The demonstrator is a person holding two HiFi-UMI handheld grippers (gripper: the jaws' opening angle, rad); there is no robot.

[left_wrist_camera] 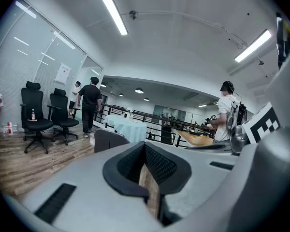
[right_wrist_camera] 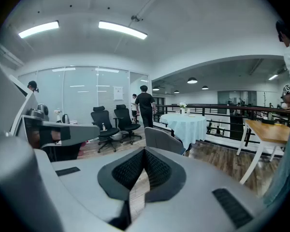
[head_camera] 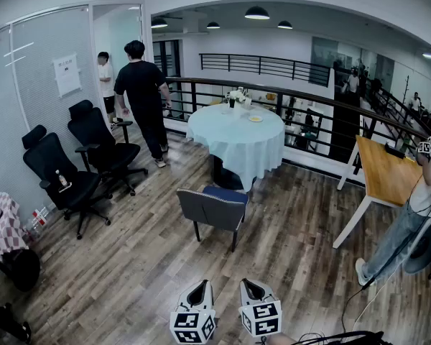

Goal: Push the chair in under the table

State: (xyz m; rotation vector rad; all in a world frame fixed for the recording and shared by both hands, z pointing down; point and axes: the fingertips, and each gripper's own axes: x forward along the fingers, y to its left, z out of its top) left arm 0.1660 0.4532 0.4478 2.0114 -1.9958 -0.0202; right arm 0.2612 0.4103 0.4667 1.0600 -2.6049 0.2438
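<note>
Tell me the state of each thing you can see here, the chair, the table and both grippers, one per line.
grey chair: upright, pulled out, standing clear of the table, back toward the camera.
round table: cloth-covered, flowers and a plate on top.
left gripper: shut, empty.
right gripper: shut, empty.
black office chairs: nobody seated, by the wall.
</note>
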